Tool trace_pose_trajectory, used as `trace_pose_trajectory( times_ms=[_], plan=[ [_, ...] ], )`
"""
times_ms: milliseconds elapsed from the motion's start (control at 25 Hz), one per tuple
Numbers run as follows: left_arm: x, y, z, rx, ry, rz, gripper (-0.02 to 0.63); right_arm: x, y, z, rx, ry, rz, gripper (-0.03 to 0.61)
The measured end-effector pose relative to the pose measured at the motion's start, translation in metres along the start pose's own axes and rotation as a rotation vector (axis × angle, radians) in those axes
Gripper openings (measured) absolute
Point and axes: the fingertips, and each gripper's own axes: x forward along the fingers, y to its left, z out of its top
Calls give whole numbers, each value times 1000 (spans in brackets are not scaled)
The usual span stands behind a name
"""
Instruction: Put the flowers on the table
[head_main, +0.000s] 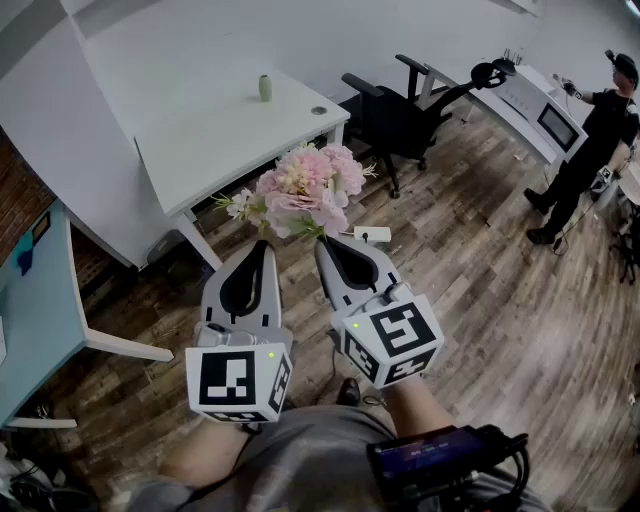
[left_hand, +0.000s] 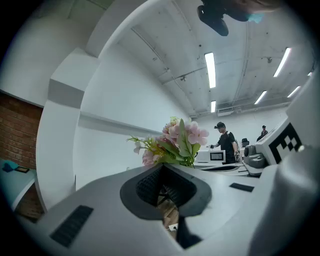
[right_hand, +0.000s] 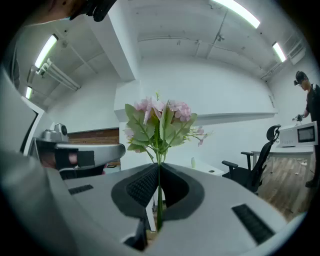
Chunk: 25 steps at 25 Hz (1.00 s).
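Between my right gripper (head_main: 322, 240) jaws, closed tight, is the flowers (head_main: 305, 190) stem; left gripper (head_main: 262, 243) closed & empty. Table (head_main: 220, 150) well apart, nothing placed yet.

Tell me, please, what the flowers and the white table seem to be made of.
Flowers: probably artificial, fabric petals and plastic leaves; colours look uniform, the stem thin and straight. Table: likely white laminated board, matte, smooth flat top; legs possibly painted metal.
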Motion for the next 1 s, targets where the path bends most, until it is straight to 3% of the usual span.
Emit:
trace_pose_trajectory(
  times_ms=[280,720,1000],
  plan=[
    [11,2,-6,-3,7,-15,8,7,-4,-5,3,7,-2,12],
    [54,-100,-8,18,9,-29,8,-44,-85,-9,23,-8,46,14],
    [69,-112,-32,-8,49,-9,8,-46,-106,-24,46,32,65,14]
  ],
)
